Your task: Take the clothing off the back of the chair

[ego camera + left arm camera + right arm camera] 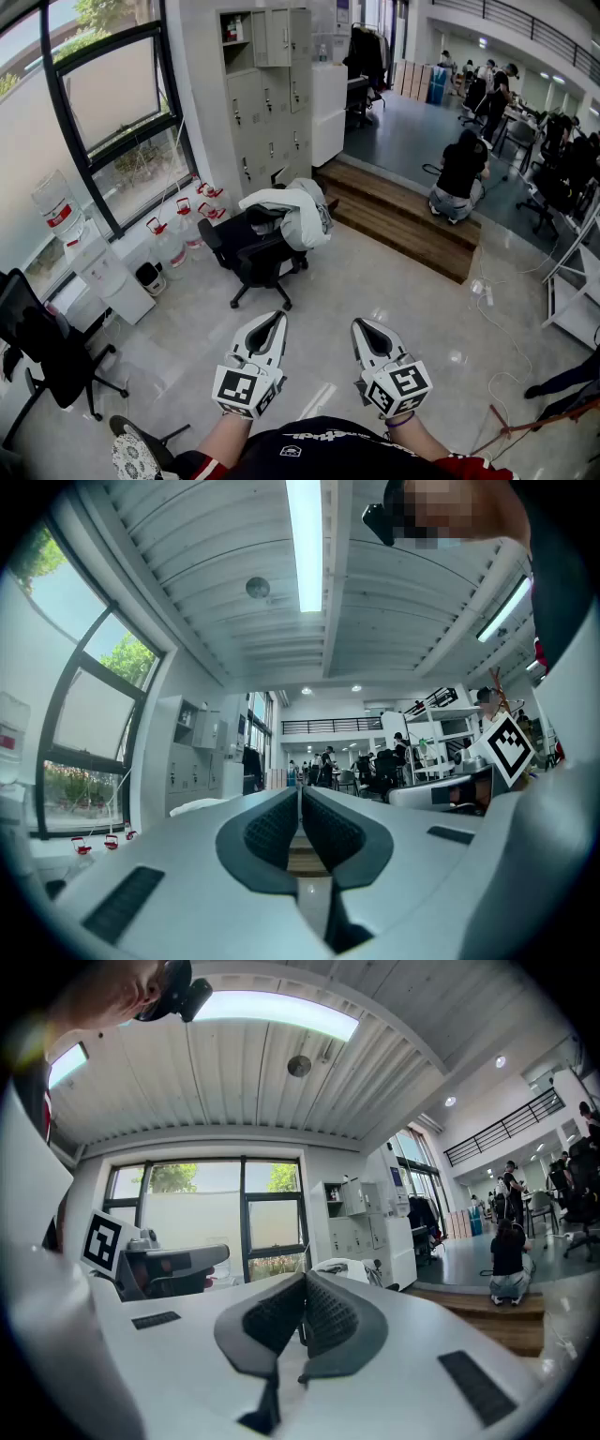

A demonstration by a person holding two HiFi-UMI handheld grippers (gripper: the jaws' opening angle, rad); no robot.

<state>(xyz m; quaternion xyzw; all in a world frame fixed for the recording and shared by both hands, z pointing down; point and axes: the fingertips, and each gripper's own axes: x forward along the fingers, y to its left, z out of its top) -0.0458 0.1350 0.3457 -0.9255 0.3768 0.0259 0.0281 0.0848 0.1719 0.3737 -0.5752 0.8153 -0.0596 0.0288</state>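
Central field, head view: the clothing (298, 214), a pale white-and-grey garment, lies draped over the back of a black office chair (255, 255) just above the middle of the frame. Its long axis runs roughly left to right along the top of the backrest, and the bulk hangs down at the right end. The chair's seat extends towards the lower left of the frame. Your left gripper (276, 319) and right gripper (362, 324) sit side by side at the lower centre, both pointing up the frame towards the chair and well apart from it, with bare pale floor between. In each gripper view the ribbed pads are clenched together with nothing between them, left (300, 795) and right (303, 1284). Left of the chair, a row of water jugs (174, 240) with red caps stands under the window (112, 112). Grey lockers (267, 89) rise behind it, and a wooden step (403, 223) runs to its right. Beyond the step a person (459, 173) crouches. A second black chair (49, 352) occupies the lower left. Each gripper's cube carries black square markers. The jugs' red labels and the white print on your dark shirt are too small to read.
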